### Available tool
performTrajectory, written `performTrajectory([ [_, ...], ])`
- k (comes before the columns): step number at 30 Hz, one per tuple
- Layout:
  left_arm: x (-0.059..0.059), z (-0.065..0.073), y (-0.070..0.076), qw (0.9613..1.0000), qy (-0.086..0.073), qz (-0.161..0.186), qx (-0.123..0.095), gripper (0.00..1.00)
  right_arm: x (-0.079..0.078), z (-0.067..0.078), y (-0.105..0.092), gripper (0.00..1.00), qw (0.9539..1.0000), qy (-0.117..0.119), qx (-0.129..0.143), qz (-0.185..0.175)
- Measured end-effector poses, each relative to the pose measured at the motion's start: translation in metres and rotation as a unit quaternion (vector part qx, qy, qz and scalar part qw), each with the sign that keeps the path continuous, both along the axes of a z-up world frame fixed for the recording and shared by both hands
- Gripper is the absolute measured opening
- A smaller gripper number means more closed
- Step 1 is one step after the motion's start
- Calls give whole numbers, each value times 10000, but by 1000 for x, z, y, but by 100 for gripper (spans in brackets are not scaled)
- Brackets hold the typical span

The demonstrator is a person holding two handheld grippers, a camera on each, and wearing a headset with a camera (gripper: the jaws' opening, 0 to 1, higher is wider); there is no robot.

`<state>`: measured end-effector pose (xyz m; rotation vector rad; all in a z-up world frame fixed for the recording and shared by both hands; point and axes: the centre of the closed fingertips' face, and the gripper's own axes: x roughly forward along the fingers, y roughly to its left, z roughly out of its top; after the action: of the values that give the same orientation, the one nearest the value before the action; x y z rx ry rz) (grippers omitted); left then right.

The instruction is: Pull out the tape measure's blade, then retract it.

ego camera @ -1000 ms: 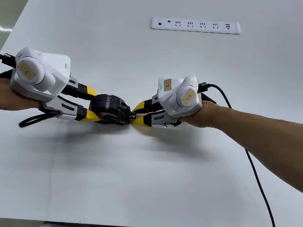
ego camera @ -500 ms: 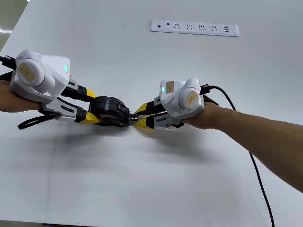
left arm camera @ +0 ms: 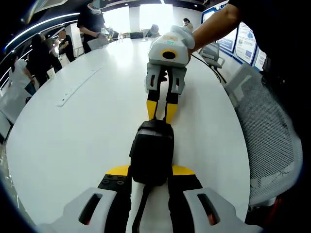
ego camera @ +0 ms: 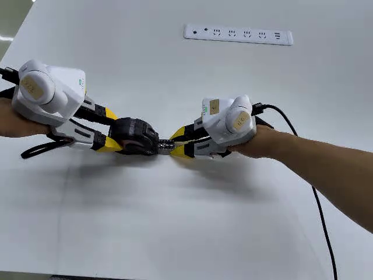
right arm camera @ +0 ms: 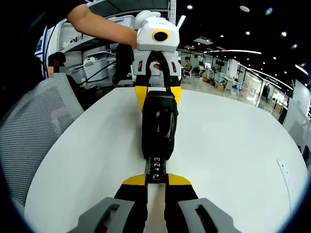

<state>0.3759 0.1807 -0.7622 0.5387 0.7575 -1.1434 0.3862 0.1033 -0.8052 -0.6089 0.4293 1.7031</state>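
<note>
The black tape measure (ego camera: 135,136) hangs just above the white table (ego camera: 175,221), with my left gripper (ego camera: 119,135) shut on its body. In the left gripper view the case (left arm camera: 151,150) sits between my yellow-tipped fingers (left arm camera: 118,171). My right gripper (ego camera: 176,146) faces it from the right and is shut on the end of the blade (ego camera: 166,146). In the right gripper view a short length of blade (right arm camera: 156,167) with printed numbers runs from the case (right arm camera: 159,124) into my right gripper (right arm camera: 156,180).
A white power strip (ego camera: 238,34) lies at the far side of the table. A black cable (ego camera: 317,198) trails from the right gripper toward the near right edge. The tape's black strap (ego camera: 38,149) loops under the left hand. A mesh chair (left arm camera: 272,121) stands beside the table.
My right gripper has shifted to the right, away from the case, and a short piece of blade now shows between them. The left gripper has barely moved.
</note>
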Motion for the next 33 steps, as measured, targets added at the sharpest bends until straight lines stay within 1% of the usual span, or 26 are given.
performTrajectory([
  [12, 0, 0, 0, 10000, 16, 36, -11, 23, 2, -1, -13, 10, 10000, -17, -52, -27],
  [20, 0, 1, 0, 10000, 23, 48, -14, 23, 3, -2, -21, 10, 9999, 21, -87, -65],
  [33, 0, 1, -1, 10000, 42, 45, -4, 23, 3, 2, -38, 10, 9998, 24, -153, -98],
])
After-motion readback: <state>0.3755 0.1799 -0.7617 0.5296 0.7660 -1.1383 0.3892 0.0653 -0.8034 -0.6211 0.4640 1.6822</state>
